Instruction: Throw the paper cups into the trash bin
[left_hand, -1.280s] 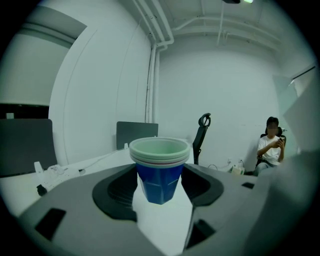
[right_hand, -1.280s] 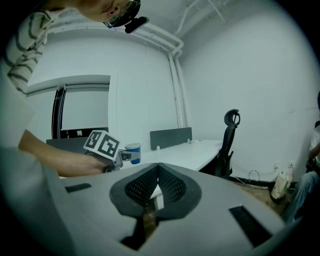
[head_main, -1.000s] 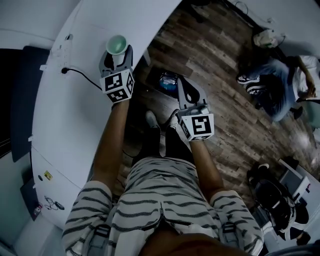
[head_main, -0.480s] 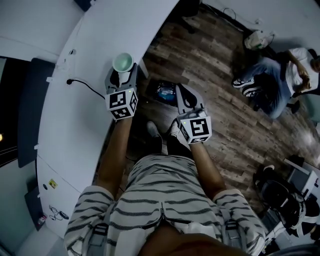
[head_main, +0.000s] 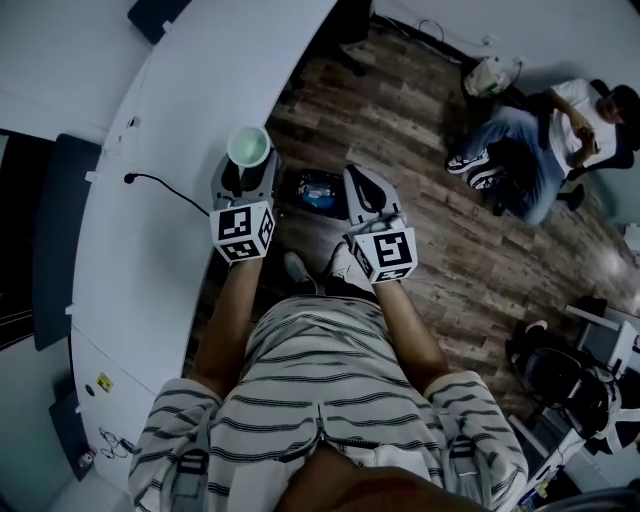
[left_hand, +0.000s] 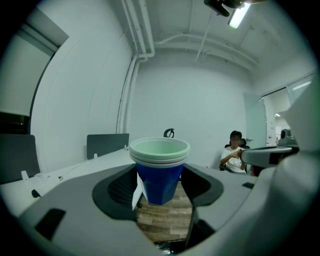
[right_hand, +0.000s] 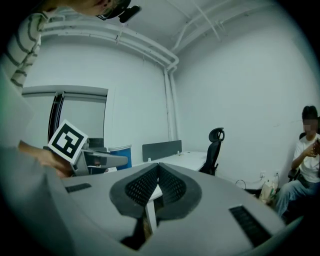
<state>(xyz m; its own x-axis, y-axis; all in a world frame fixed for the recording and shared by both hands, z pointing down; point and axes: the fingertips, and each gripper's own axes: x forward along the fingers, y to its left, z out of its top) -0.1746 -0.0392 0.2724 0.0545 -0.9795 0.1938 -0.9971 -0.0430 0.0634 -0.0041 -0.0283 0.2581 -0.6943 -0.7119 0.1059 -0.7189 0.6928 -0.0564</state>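
The left gripper (left_hand: 160, 189) pinches upright, nested paper cups (left_hand: 160, 170) at the white table's (head_main: 170, 120) edge. The right gripper (head_main: 358, 182) is pressed together and empty, above what seems to be the trash bin (head_main: 315, 190) on the floor.

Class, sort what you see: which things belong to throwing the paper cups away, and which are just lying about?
Job: stacked paper cups in left gripper; trash bin on floor.
Lying about: black cable on desk; office chair; white bag.
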